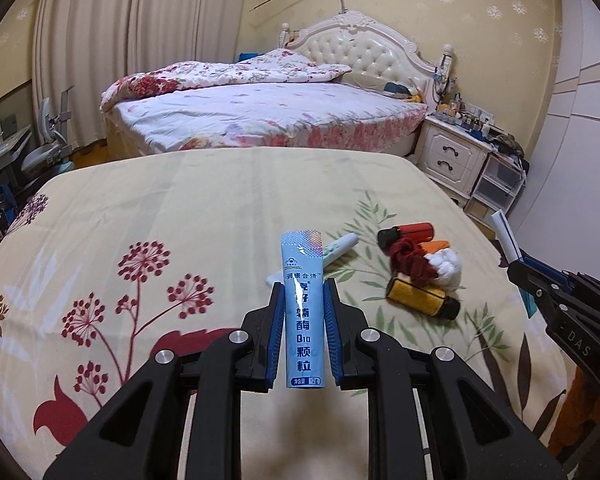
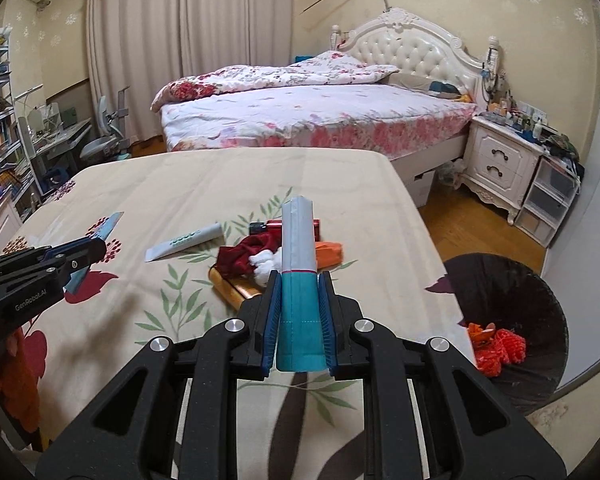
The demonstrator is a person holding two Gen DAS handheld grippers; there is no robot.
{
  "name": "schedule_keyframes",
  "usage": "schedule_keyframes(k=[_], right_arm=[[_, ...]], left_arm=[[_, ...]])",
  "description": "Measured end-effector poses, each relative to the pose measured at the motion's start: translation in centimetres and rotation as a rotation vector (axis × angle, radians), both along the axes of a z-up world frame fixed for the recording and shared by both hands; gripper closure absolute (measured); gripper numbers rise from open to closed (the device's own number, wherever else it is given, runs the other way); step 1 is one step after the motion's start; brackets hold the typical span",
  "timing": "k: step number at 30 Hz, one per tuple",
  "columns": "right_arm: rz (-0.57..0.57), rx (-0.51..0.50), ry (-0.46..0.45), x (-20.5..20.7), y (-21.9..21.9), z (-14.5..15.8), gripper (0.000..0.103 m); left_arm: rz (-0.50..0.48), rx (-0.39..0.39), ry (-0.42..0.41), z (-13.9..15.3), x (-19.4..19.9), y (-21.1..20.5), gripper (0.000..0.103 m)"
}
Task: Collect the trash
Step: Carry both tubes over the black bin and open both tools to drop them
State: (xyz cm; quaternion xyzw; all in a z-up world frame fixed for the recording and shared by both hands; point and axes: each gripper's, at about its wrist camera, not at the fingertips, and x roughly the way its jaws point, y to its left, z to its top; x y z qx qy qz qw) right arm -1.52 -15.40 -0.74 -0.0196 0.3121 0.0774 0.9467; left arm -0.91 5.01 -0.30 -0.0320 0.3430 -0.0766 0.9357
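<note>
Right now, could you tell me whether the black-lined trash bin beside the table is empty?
No, the black-lined trash bin already holds crumpled orange-red scraps at its bottom.

Blue sachet (image 1: 302,312) upright in left claw (image 1: 302,286), teal-grey sachet (image 2: 299,280) in right claw (image 2: 299,276).

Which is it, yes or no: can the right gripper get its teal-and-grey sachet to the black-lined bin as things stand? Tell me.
Probably yes. The right gripper, shut on the teal-and-grey sachet, has the black-lined bin open beside the table edge on its right, with nothing visible between them.
</note>
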Motion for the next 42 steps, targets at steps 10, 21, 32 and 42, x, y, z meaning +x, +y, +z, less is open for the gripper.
schedule_keyframes(k=[10,21,32,42], right_arm=[[-0.195,-0.020,-0.069,-0.1,-7.0,1.1,0.084],[-0.393,-0.041,-0.096,0.9,-13.7,0.1,0.084],[-0.489,-0.014,-0.088,2.2,-17.6,-1.2,0.084],[-0.568,-0.024,-0.075,2.9,-20.1,-2.4,0.083]], left_arm=[[-0.170,-0.007,-0.071,1.9,1.9,-8.7,0.082],[-0.295,0.015,-0.083,1.7,5.0,-17.4,0.082],[-0.389,0.038,-0.077,0.1,7.2,-24.1,0.082],[-0.428,0.078,-0.053,-1.5,8.8,-27.7,0.082]])
